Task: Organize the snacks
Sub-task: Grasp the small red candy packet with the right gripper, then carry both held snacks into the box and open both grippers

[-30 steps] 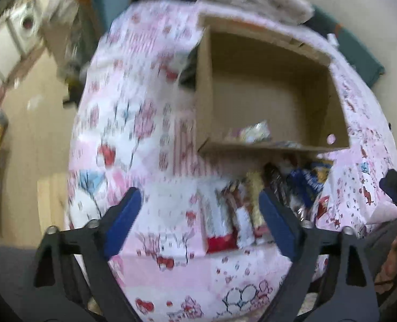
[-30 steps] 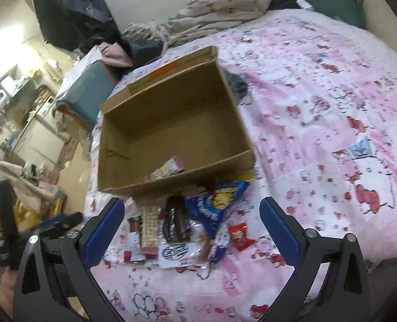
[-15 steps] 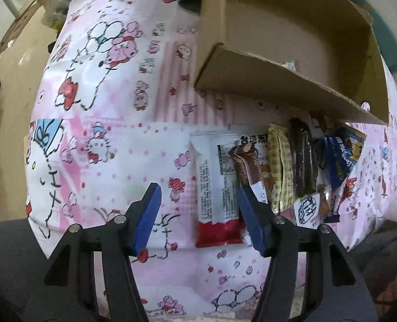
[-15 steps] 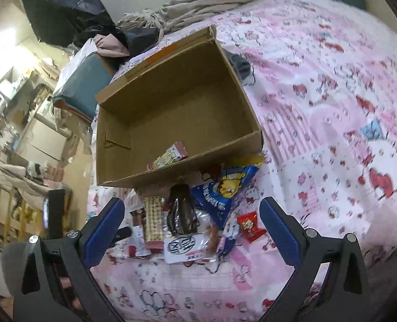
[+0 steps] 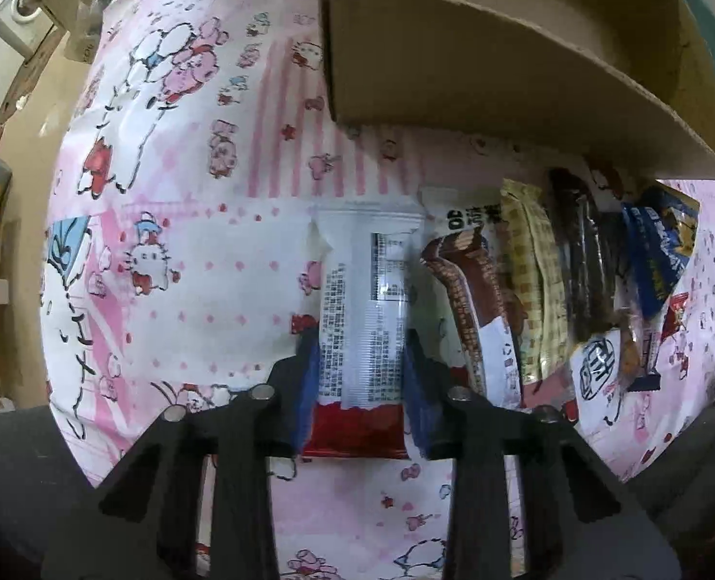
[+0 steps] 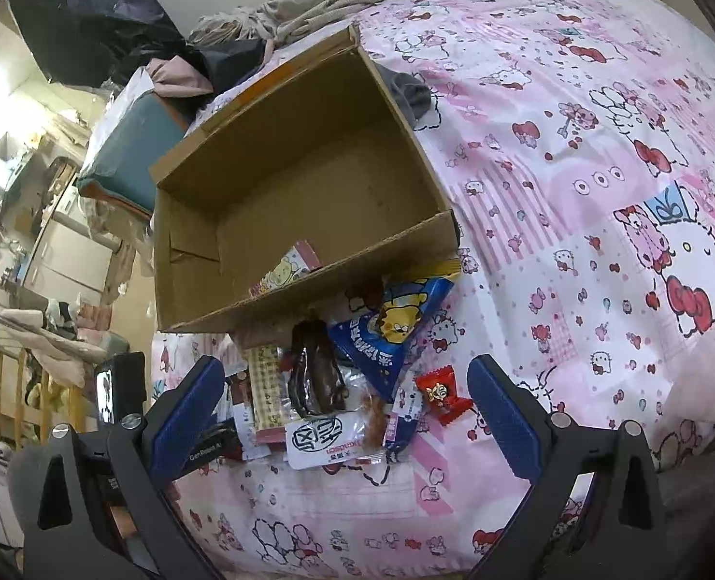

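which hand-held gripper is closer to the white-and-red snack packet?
Left. The left hand-held gripper has its fingers on either side of the white-and-red snack packet; the right hand-held gripper hovers open over the snack pile, farther right.

**Packed row, open box**

Snacks (image 6: 338,386) lie edge to edge along the cardboard box's (image 6: 309,285) near wall, leaving no gaps; bedspread (image 5: 188,261) left of the white-and-red packet (image 5: 362,319) lies bare; box interior mostly open.

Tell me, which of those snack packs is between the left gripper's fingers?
The white pack with the red end, leftmost in the row. The left gripper has closed its blue pads on both its sides; the brown pack beside it lies outside them.
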A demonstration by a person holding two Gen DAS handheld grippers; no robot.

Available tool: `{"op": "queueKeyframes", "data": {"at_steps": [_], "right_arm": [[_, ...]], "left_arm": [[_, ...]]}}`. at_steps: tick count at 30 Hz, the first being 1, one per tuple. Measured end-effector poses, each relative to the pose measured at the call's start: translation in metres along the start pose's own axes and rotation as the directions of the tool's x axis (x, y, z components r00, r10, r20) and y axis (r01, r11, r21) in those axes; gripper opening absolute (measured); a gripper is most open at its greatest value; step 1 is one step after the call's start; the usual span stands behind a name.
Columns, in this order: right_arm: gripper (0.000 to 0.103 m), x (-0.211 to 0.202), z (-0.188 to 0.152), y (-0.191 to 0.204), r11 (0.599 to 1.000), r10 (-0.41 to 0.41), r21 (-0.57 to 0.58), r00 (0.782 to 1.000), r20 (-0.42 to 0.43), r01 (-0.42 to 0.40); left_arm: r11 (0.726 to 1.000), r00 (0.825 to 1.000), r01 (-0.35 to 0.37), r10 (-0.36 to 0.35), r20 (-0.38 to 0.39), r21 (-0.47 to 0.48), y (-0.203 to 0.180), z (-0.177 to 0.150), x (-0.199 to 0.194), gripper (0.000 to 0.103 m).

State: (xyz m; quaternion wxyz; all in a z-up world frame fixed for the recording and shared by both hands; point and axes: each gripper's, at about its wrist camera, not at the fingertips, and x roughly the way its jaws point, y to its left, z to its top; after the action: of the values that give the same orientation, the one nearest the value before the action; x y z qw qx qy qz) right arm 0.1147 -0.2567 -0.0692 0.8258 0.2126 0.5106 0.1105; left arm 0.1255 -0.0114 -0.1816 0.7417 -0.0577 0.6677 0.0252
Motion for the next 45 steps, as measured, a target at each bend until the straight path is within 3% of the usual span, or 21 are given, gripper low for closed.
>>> {"op": "queueKeyframes", "data": {"at_steps": [5,7,10,13,15,17,19,22,24,32,37,45], "right_arm": [[0.103,0.001,0.002,-0.008,0.999,-0.009,0.033,1.0,-0.008,0.009],[0.1,0.004,0.002,-0.015,0.998,-0.019,0.054,0.999,-0.028,0.021],[0.079,0.023,0.002,-0.025,0.995,-0.065,0.074,0.991,-0.116,0.074],[0.067,0.044,0.0,-0.033,0.988,-0.103,0.089,0.974,-0.2,0.123],[0.06,0.06,-0.003,-0.036,0.981,-0.164,0.058,0.953,-0.256,0.184],[0.048,0.074,-0.007,-0.04,0.975,-0.194,0.041,0.933,-0.304,0.216],[0.046,0.086,-0.011,-0.043,0.967,-0.239,0.007,0.913,-0.329,0.256],[0.023,0.094,-0.014,-0.038,0.958,-0.285,-0.063,0.896,-0.341,0.28],[0.014,0.089,-0.015,-0.031,0.962,-0.274,-0.081,0.908,-0.317,0.262],[0.014,0.056,-0.021,-0.017,0.97,-0.241,-0.081,0.942,-0.232,0.229],[0.014,0.03,-0.022,-0.004,0.988,-0.151,-0.05,0.971,-0.183,0.145],[0.014,-0.019,-0.022,0.027,0.995,-0.065,-0.082,0.994,-0.083,0.058]], "left_arm": [[0.998,0.999,-0.022,0.024,0.024,-0.052,0.01,0.001,-0.01,0.027],[0.996,0.999,0.001,0.002,0.036,-0.088,0.019,0.0,-0.017,0.027],[0.992,0.998,0.014,-0.007,0.056,-0.122,0.036,-0.002,-0.025,0.027],[0.99,0.997,0.028,-0.018,0.072,-0.136,0.043,0.0,-0.035,0.027],[0.99,0.996,0.039,-0.028,0.082,-0.139,0.048,-0.002,-0.04,0.027],[0.989,0.996,0.049,-0.037,0.087,-0.138,0.041,-0.004,-0.043,0.027],[0.989,0.995,0.068,-0.056,0.088,-0.135,0.04,-0.003,-0.05,0.027],[0.989,0.993,0.082,-0.07,0.095,-0.127,0.039,-0.002,-0.057,0.027],[0.989,0.992,0.088,-0.075,0.105,-0.123,0.036,-0.002,-0.062,0.027],[0.984,0.988,0.108,-0.09,0.128,-0.142,0.053,-0.003,-0.063,0.027],[0.983,0.982,0.125,-0.103,0.157,-0.134,0.054,-0.003,-0.073,0.027],[0.979,0.966,0.156,-0.123,0.228,-0.133,0.056,-0.01,-0.098,0.027]]}}
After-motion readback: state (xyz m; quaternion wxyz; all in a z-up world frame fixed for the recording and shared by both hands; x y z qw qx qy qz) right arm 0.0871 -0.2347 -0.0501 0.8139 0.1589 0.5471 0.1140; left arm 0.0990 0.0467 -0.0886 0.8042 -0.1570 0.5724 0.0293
